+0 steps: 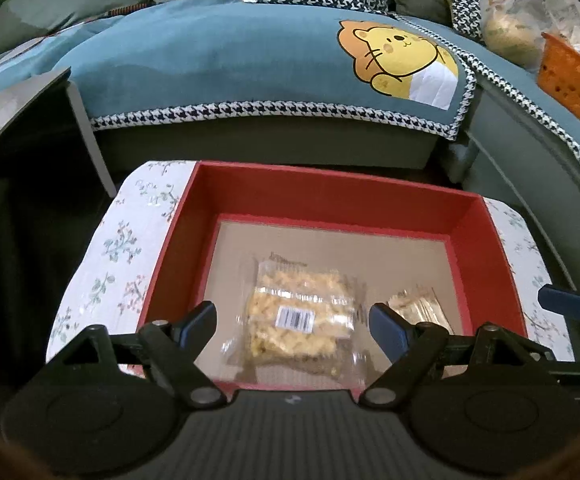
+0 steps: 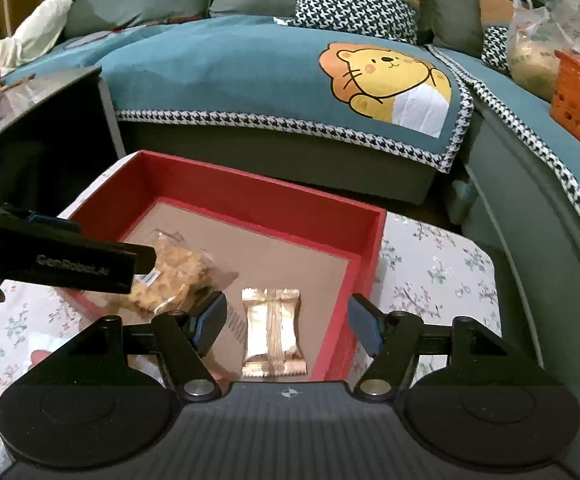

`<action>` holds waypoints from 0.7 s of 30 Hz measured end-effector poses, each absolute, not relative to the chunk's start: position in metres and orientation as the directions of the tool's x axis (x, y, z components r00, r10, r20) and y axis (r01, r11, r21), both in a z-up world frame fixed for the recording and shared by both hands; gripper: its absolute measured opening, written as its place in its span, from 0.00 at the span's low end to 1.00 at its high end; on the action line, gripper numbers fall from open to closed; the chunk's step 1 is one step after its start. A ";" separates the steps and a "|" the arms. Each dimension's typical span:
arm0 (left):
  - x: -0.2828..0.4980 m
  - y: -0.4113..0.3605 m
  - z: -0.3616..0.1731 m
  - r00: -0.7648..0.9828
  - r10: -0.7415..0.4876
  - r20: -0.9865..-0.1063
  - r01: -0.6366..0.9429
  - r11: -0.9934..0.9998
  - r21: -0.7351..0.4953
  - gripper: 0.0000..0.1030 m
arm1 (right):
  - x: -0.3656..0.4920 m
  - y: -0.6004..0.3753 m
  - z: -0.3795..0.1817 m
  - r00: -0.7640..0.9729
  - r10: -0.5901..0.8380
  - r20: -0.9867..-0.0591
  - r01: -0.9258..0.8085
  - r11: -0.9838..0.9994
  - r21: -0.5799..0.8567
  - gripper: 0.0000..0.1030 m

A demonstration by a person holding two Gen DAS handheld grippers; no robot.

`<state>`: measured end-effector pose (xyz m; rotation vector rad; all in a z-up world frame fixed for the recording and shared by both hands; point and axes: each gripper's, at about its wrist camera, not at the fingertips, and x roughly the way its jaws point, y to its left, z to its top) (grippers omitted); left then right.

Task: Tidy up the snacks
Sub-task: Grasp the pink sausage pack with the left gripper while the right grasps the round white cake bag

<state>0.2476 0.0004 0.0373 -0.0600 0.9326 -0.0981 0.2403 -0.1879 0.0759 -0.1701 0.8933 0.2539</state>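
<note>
Between your left gripper's [image 1: 291, 320] parted fingers lies the clear snack packet [image 1: 299, 314]; below your right gripper's [image 2: 287, 318] spread fingers, the gold packet [image 2: 272, 334], both unheld in the red box [image 2: 250, 196].

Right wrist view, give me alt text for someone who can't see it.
An open right gripper hovers over a gold foil snack packet lying in a red box on a floral cloth. The left gripper reaches in beside a clear packet of puffed snacks; a teal sofa sits behind.
</note>
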 end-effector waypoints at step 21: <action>0.179 0.065 -0.009 0.442 -0.054 -0.895 -0.127 0.984 -0.122 1.00 | 0.162 -0.163 0.044 0.436 0.194 -0.879 -0.414 0.910 -0.004 0.76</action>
